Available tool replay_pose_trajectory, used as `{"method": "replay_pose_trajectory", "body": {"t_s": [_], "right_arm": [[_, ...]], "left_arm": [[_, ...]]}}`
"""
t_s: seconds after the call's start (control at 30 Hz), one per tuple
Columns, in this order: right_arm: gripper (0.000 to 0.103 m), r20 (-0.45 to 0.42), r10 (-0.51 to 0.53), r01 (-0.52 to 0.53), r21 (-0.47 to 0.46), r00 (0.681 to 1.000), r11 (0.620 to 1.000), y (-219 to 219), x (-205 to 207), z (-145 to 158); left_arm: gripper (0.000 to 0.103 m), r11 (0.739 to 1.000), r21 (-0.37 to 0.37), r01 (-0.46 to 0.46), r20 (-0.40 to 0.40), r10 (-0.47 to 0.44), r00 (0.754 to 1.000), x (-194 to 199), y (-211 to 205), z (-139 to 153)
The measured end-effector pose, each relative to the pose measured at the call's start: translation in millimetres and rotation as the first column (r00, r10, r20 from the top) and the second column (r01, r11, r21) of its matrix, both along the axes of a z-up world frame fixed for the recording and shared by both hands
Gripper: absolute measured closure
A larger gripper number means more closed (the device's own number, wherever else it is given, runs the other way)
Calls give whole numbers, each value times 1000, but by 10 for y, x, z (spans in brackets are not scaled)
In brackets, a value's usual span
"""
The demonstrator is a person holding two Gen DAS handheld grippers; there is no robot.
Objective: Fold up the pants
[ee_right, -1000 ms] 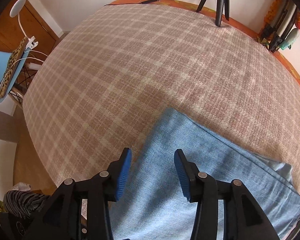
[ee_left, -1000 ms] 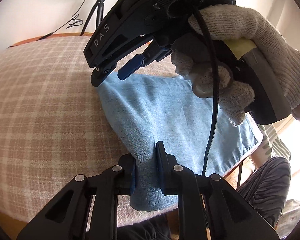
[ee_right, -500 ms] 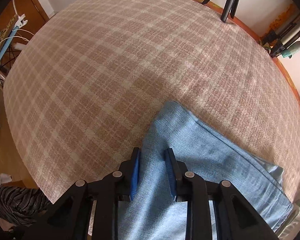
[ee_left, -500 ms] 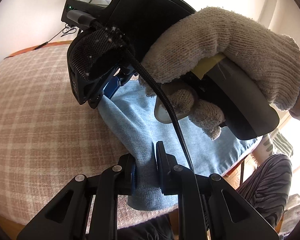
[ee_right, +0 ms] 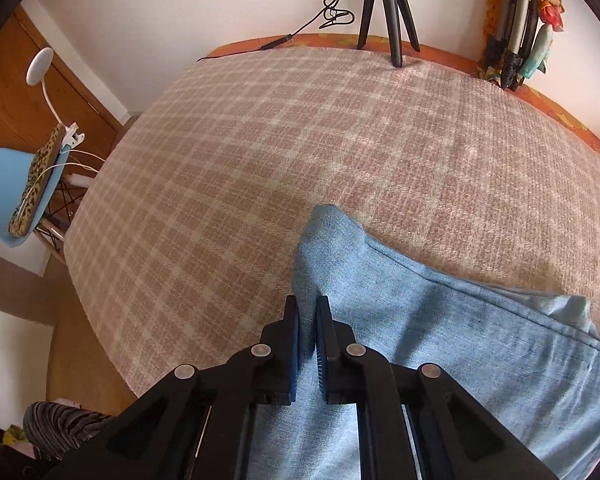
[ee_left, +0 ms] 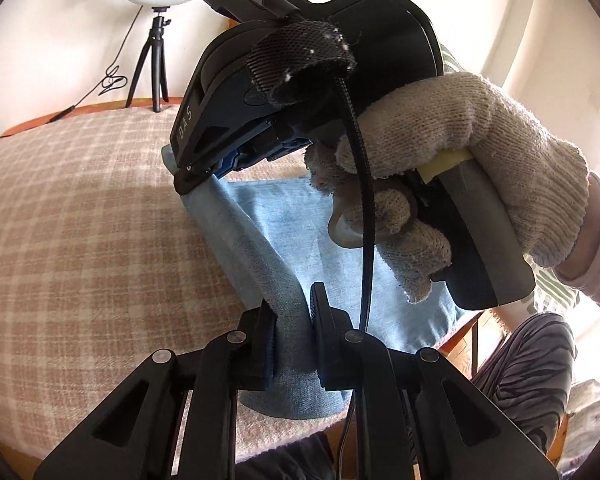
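Light blue pants [ee_right: 439, 320] lying on a plaid cloth [ee_right: 260, 160], toward the near edge at 5 o'clock in the right wrist view.

Left gripper [ee_left: 292, 320] at 6 o'clock in the left wrist view, jaws drawn close and pinching a thick fold of the pants. From that pinch, a raised ridge of denim stretched taut toward 11 o'clock, up to the right gripper [ee_left: 216, 170]. Rest of the pants spread flat to the right of the ridge, toward 3 o'clock.

Right gripper held in a knit-gloved hand [ee_left: 459, 168], tips down on the far corner of the pants. In the right wrist view, right gripper [ee_right: 307, 320] at 6 o'clock, jaws just closed, pressed nearly together with a thin pinch of denim between the blue pads [ee_right: 293, 360]. Corner of the pants peaking just past the tips at 12 o'clock.

Long axis of the pants there running from that corner out to 4 o'clock, seam line along it, hem edges bunched near 3 o'clock.

Tripod [ee_right: 387, 8] standing at the far edge, 12 o'clock.
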State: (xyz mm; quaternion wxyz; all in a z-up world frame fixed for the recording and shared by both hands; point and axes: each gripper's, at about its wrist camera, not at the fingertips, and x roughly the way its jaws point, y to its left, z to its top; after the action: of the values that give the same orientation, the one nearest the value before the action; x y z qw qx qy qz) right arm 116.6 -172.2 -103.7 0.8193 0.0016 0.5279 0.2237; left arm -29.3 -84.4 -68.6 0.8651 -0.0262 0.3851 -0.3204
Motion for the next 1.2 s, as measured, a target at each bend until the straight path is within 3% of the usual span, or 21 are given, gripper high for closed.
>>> {"method": "replay_pose_trajectory", "body": {"t_s": [0.2, 0.33, 0.43, 0.77, 1.2], "right_arm": [[98, 42, -66, 57, 181, 997, 982, -400, -96, 124], [99, 46, -141, 117, 340, 989, 933, -773, -186, 161], [99, 49, -191, 154, 409, 980, 900, -1046, -268, 161], [100, 32, -323, 258, 530, 946, 808, -1944, -456, 134], [100, 22, -451, 343, 615, 893, 710, -2926, -699, 103]], "left_arm": [[91, 999, -36, 26, 10, -25, 1000, -10, -48, 120], [91, 997, -56, 57, 17, -56, 998, -16, -174, 211], [91, 994, -80, 81, 7, -81, 997, 10, -278, 242], [92, 978, -103, 183, 31, -181, 983, 12, -783, 307], [95, 945, -125, 303, 25, -302, 953, 50, -1568, 398]]}}
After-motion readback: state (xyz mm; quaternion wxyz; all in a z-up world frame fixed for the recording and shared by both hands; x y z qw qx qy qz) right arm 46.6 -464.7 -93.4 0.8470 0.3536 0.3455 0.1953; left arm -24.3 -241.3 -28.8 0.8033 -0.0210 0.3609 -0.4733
